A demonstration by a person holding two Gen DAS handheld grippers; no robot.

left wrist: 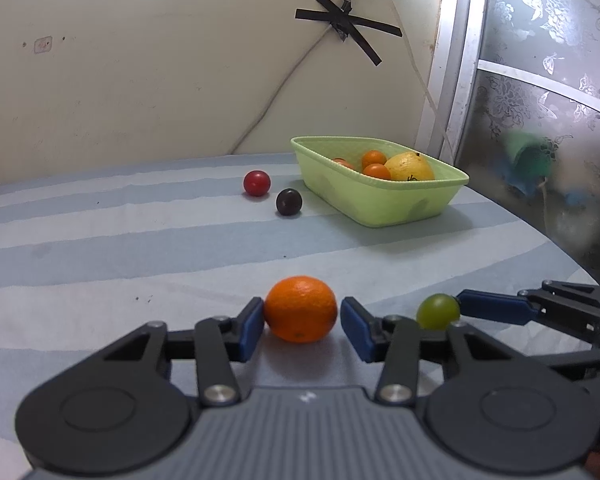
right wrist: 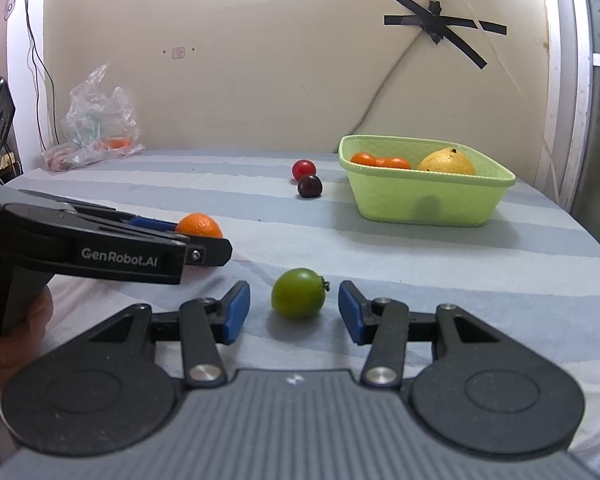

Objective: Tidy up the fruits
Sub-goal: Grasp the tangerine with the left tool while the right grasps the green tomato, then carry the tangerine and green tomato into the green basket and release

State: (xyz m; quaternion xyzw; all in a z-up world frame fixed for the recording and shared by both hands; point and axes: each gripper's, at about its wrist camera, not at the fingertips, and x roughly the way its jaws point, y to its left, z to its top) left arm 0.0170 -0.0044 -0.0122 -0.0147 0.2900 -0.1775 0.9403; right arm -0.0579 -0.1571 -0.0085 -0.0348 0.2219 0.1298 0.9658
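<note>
We are at the pick-up step: our left gripper [left wrist: 302, 322] has its fingers spread around the round orange mandarin [left wrist: 301, 309], one pad touching, our right gripper [right wrist: 294, 312] spread about the small green tomato [right wrist: 298, 293], both fruits well short of the pale green plastic basket [right wrist: 420, 204], so closing comes next.

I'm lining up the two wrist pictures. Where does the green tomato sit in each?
Left wrist view: green tomato at lower right, touching a pad of the right claw.
Right wrist view: green tomato at lower centre, between the pads, untouched.
Shared landmark: green basket behind it, to the right.
</note>
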